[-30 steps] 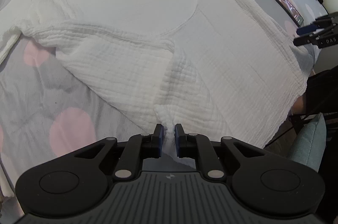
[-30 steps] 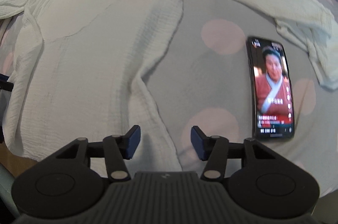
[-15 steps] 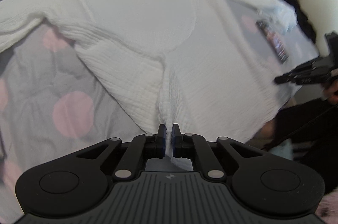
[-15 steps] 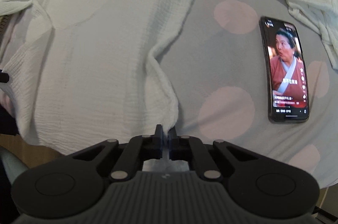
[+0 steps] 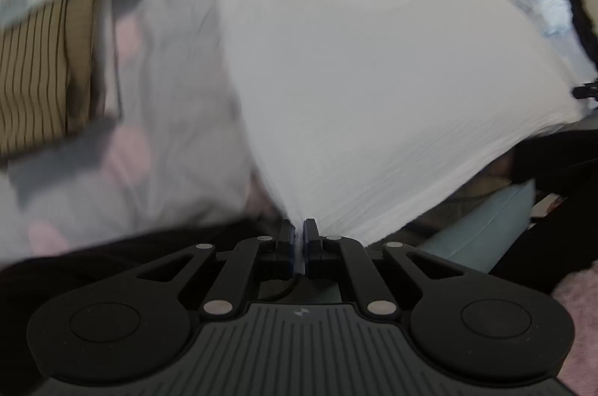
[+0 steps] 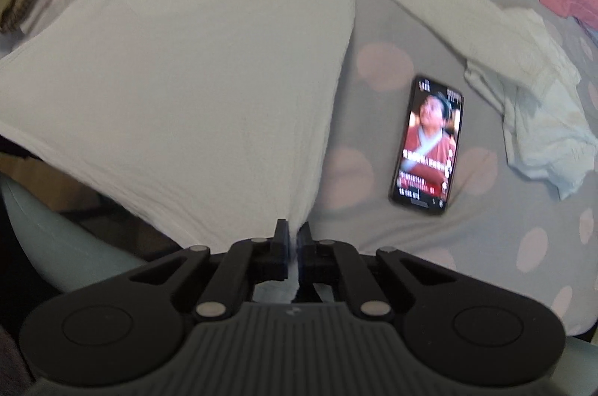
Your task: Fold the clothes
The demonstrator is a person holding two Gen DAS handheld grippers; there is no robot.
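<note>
Bedsheet (image 6: 429, 246); phone (image 6: 426, 142) text unreadable; shirt (image 6: 187, 78) pinched

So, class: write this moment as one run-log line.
left claw: shut on white top hem | right claw: shut on hem | hem taut between them | phone on bedsheet beside top

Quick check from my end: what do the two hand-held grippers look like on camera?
Both match. The left hand-held gripper and right hand-held gripper are matte black linkage arms with silver pivot pins, dark blue finger pads, round side discs and a ribbed grey base bearing a small logo. A thin black cable loops under the left one.
</note>
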